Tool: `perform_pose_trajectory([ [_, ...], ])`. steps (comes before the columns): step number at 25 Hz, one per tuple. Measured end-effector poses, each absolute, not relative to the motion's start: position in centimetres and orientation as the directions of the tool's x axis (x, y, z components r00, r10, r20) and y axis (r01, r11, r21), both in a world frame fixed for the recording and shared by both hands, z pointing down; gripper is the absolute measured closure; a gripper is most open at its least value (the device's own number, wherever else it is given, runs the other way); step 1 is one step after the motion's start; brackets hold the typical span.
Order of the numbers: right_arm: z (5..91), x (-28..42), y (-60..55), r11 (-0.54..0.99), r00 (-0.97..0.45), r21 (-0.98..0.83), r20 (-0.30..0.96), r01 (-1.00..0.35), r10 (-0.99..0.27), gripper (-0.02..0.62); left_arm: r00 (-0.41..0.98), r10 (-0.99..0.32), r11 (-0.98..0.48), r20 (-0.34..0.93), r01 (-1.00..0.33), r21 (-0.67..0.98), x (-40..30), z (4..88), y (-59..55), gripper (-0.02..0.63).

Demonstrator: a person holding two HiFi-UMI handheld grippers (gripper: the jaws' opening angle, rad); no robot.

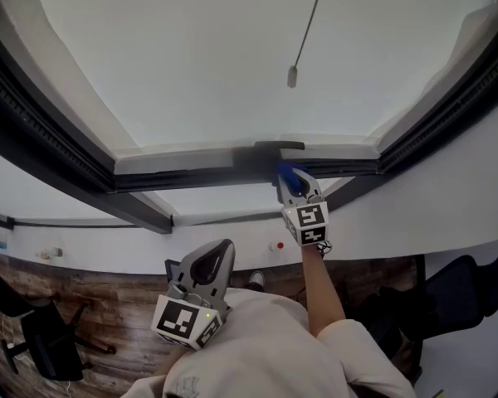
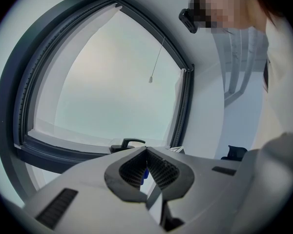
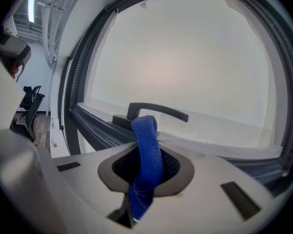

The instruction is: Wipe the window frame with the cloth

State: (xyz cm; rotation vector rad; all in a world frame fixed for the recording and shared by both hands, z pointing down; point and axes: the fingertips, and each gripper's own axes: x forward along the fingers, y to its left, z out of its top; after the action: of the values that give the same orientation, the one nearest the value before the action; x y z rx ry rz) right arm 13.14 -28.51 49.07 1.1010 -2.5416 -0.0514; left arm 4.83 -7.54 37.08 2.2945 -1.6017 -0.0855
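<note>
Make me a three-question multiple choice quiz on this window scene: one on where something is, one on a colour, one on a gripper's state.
1. Where is the cloth?
A) in a bucket
B) up by the window handle
C) spread flat on a table

2. What colour is the cloth?
A) blue
B) red
C) white

3. How is the left gripper?
A) wide open
B) shut on the cloth
C) shut with nothing in it

Answers:
1 B: the right gripper holds it just in front of the handle on the dark window frame.
2 A: it shows blue in both the head view and the right gripper view.
3 C: its jaws meet at the tips with nothing between them.
</note>
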Motion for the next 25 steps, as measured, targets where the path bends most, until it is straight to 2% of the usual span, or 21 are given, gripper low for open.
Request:
perform_pose_trajectory([
  [25,49.1,18.7,-30.6,0.675,-0.612,0.164,0.309,-0.72,-0.728,0.535,0.364,-0.922,-0.311,0.132,-0.899,0.307,9.5,36.5,-8.9,0.597],
])
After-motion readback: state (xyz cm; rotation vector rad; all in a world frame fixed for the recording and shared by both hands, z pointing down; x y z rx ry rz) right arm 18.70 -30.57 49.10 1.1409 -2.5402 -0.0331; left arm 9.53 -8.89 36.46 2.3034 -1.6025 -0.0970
